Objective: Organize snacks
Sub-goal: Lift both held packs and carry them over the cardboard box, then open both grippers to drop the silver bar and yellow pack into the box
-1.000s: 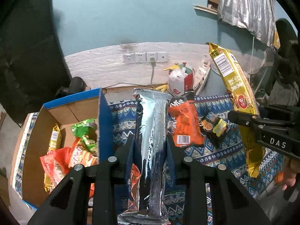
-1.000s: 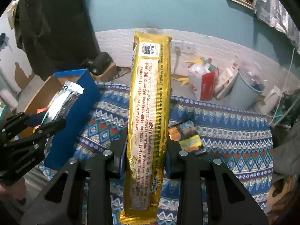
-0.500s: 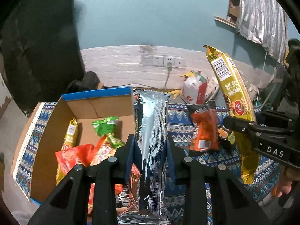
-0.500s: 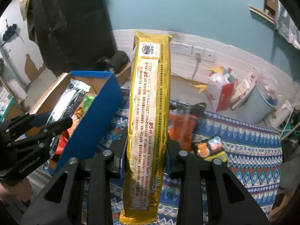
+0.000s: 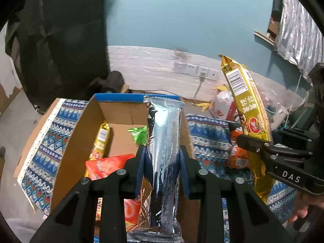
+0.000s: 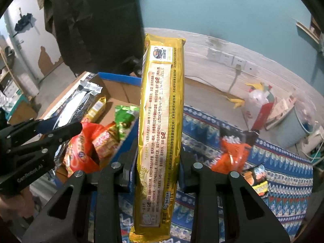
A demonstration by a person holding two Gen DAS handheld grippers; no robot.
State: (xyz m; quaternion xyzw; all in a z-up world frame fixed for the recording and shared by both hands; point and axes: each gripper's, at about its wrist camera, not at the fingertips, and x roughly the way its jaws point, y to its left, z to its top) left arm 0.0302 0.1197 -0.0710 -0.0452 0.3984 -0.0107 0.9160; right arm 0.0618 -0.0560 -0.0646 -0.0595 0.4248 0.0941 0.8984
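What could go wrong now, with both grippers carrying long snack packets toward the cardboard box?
The silver packet in the left gripper and the gold packet in the right gripper are close and could collide. Either long packet might catch the cardboard box wall. The box already holds several snacks, so a dropped packet may land askew.

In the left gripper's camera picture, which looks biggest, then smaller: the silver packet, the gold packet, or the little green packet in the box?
1. silver packet, though it is nearest the camera
2. gold packet
3. green packet, partly hidden
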